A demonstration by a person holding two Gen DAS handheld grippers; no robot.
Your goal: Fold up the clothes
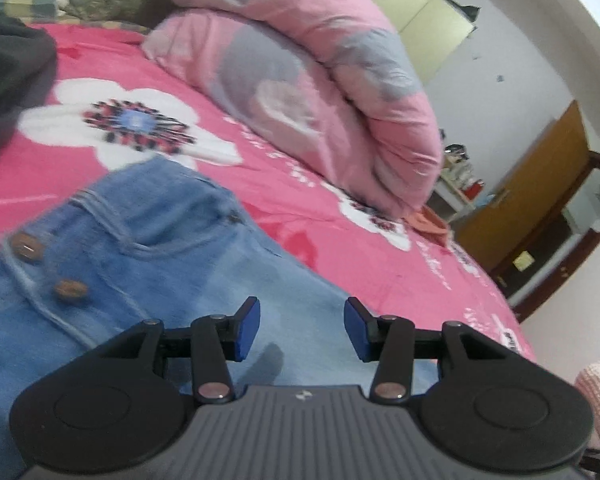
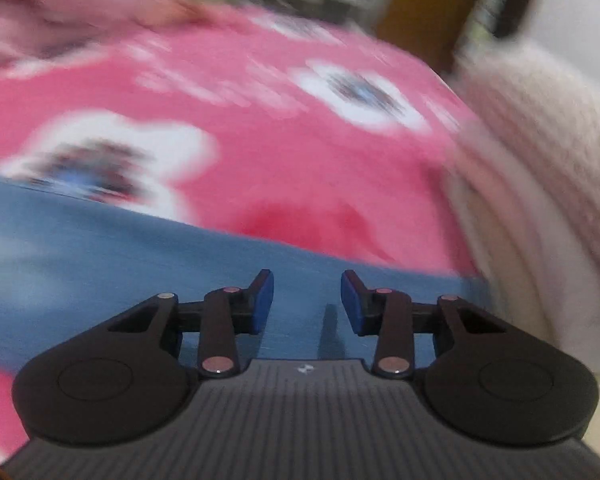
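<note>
1. Now the left gripper [image 1: 302, 326] hangs just above a pair of light blue jeans [image 1: 148, 264], its blue pads spread apart with nothing between them
2. Those jeans lie flat on a pink bedsheet [image 1: 340, 248] printed with white flowers, waistband at the far left, two brown buttons [image 1: 48, 268] showing near the fly
3. Over on the right, the right gripper [image 2: 307, 300] is likewise released, its jaws apart and empty above the blue denim; that view is blurred
4. Farther back, a rolled pink and grey quilt [image 1: 300, 80] rests on the sheet, and a dark garment [image 1: 8, 76] sits at the far left
5. Beside the bed's right edge a pale knitted sleeve [image 2: 540, 184] shows
</note>
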